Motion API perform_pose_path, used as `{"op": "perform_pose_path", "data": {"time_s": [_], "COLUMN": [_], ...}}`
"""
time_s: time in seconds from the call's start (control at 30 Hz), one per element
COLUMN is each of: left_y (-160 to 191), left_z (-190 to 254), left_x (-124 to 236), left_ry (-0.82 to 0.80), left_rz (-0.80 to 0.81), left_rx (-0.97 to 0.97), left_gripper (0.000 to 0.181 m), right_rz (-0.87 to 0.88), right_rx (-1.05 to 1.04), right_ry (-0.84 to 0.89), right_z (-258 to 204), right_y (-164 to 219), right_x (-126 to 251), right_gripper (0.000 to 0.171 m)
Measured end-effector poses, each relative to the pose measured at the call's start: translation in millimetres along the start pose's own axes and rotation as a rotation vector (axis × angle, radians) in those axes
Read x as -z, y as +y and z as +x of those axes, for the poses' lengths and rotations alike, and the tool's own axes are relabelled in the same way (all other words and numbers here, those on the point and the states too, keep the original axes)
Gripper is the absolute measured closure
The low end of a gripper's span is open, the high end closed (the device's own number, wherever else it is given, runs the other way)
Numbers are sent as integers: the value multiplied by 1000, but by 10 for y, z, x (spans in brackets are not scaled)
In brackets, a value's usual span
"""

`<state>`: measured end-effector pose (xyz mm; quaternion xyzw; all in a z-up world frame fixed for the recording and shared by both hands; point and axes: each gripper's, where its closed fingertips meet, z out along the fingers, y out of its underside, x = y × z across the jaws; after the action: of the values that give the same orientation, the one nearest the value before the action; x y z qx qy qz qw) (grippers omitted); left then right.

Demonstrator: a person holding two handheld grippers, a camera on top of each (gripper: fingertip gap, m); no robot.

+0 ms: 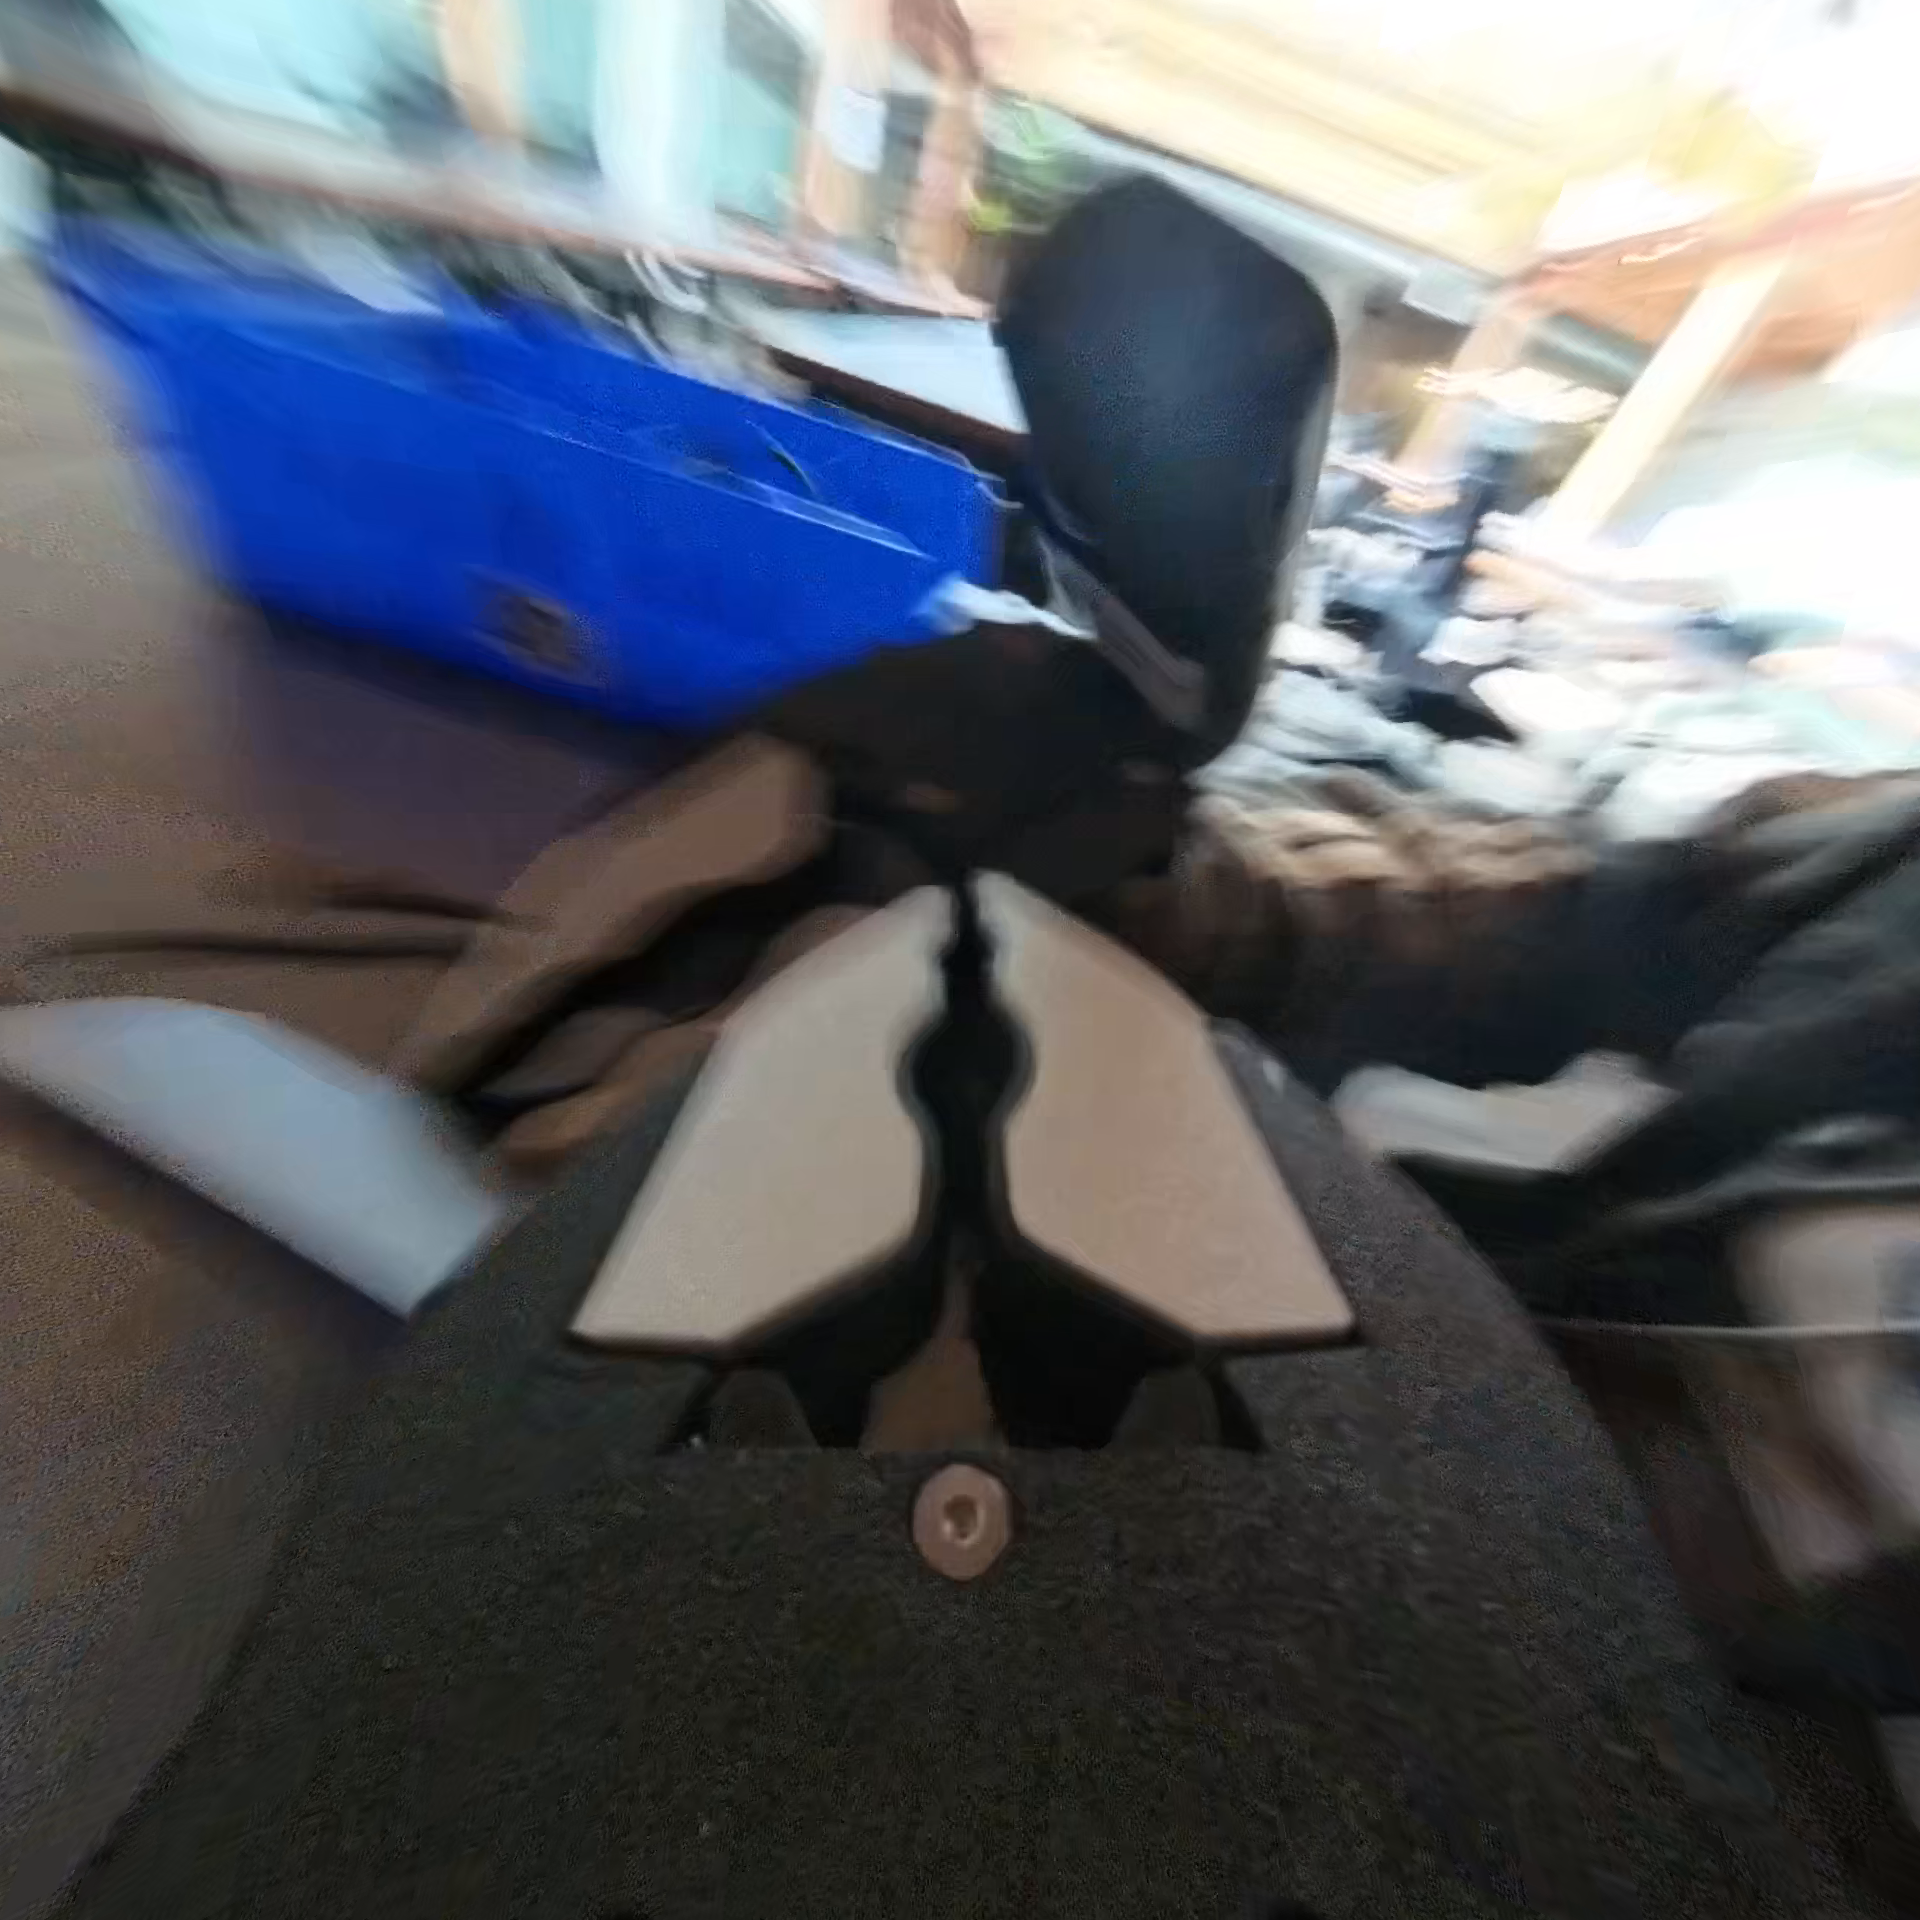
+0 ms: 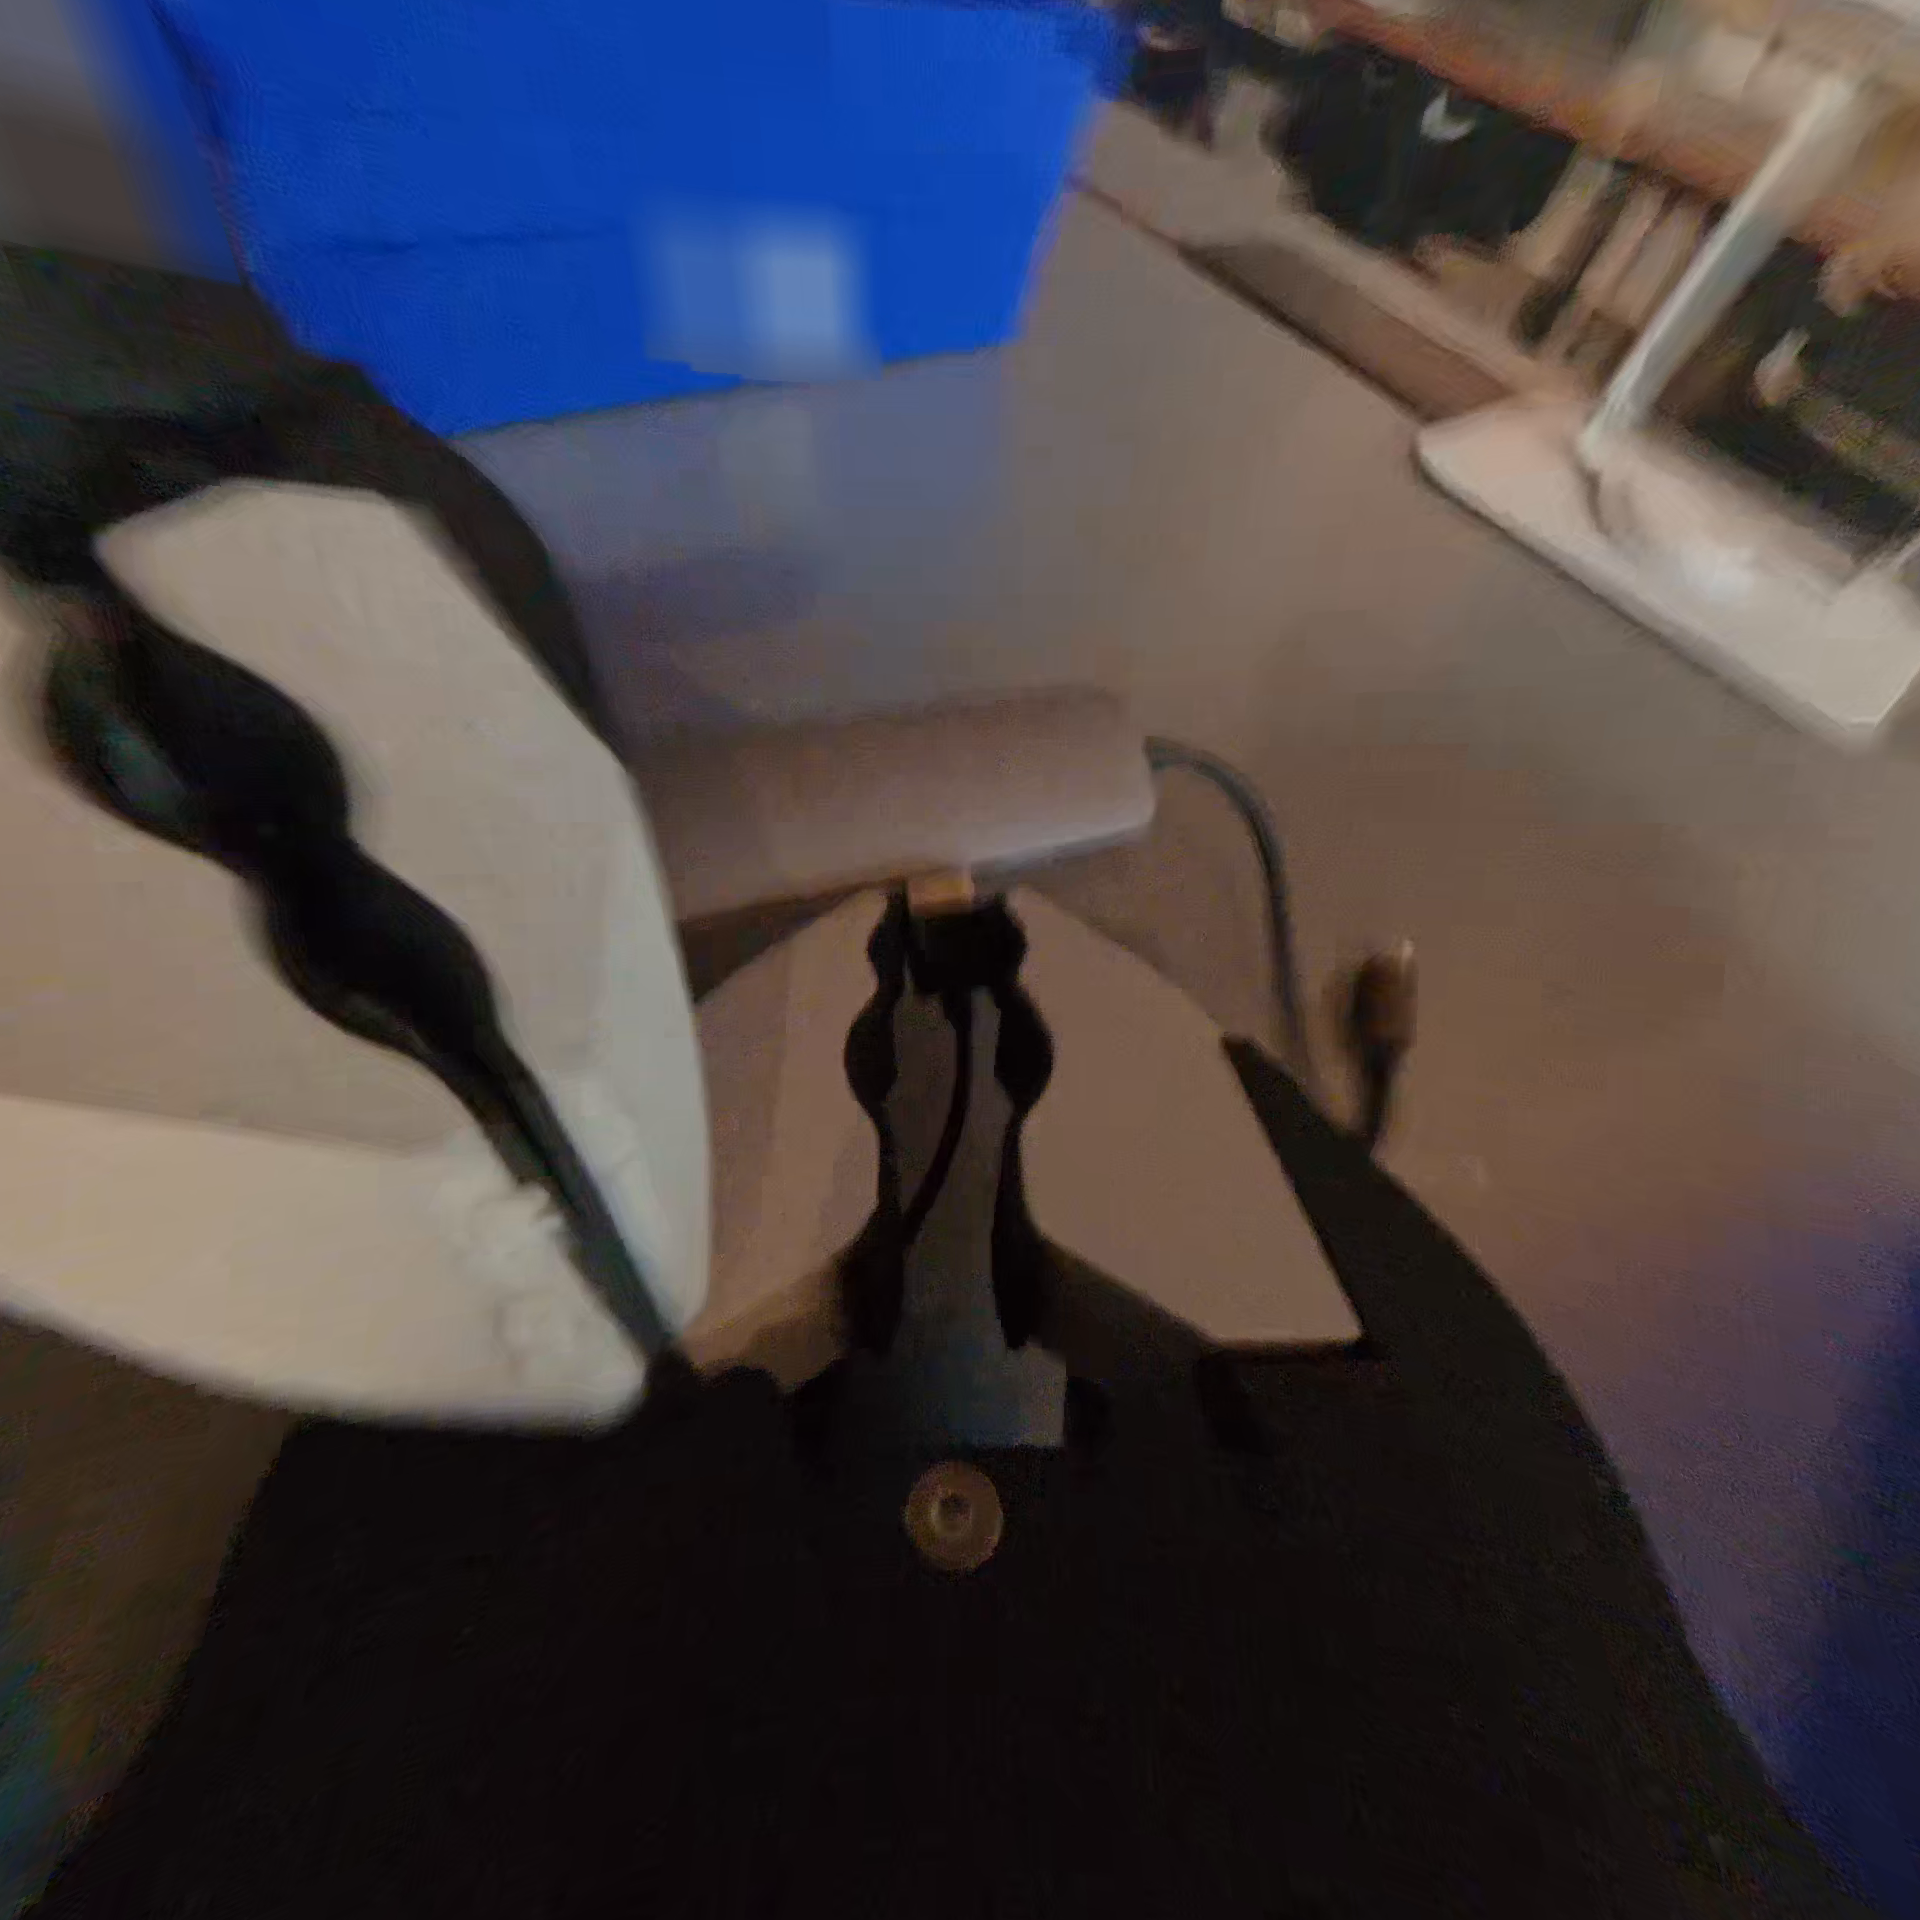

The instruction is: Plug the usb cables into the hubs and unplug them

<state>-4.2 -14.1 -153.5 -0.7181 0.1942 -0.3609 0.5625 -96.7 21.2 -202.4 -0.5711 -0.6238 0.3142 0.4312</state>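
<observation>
The right hand-held gripper [image 2: 948, 940] pinches a black USB plug [image 2: 940, 925] whose metal tip meets the grey hub [image 2: 904, 790] edge just ahead. The left hand-held gripper [image 1: 971, 904], fingers pressed together, apparently steadies that hub. Keep the plug square to the port, push or pull straight, no twisting.

Matt grey hub [image 2: 894, 790]; glossy blue plastic bin [image 1: 582, 509]; grainy black gripper mount [image 1: 935, 1683].

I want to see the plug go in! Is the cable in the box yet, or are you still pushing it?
Almost. The right gripper pinches a black USB plug, its metal tip at the grey hub edge; blur hides whether it is seated. The left gripper is shut beside the hub. Another loose plug waits.
</observation>
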Motion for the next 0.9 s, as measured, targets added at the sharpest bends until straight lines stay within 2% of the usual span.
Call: {"op": "perform_pose_path", "data": {"time_s": [0.03,0.07,0.1,0.13,0.17,0.2,0.3,0.33,0.4,0.57,0.7,0.77,0.9], "left_y": [-108,-65,-154,-255,-332,-380,-357,-304,-112,187,327,337,150], "left_z": [-124,-473,-664,-687,-720,-792,-1056,-1117,-1127,-1113,-980,-964,-874], "left_x": [-3,110,274,431,565,687,997,1027,931,618,464,458,492], "left_ry": [-143,-412,-529,-522,-518,-586,-872,-904,-842,-646,-433,-400,-392], "left_rz": [39,-107,-132,-109,-92,-96,-300,-366,-445,-438,-384,-364,-252], "left_rx": [-99,-244,-304,-272,-234,-243,-490,-529,-472,-246,-60,-70,-230], "left_gripper": [181,181,181,181,181,181,152,143,139,142,136,132,133], "right_rz": [-4,-73,-191,-266,-271,-270,-258,-258,-238,-200,-162,-141,-116], "right_rx": [-53,-40,34,59,51,31,39,33,32,73,117,138,157], "right_ry": [-14,-14,-6,9,10,-23,-55,-57,-61,-51,-46,-43,-46], "right_z": [29,80,148,229,274,249,211,211,201,215,187,175,160], "right_y": [-6,90,276,418,459,472,455,463,460,449,415,383,334], "right_x": [2,12,50,97,125,138,145,144,159,201,224,227,233], "right_gripper": [156,157,157,157,157,157,157,157,157,157,157,157,157]}}
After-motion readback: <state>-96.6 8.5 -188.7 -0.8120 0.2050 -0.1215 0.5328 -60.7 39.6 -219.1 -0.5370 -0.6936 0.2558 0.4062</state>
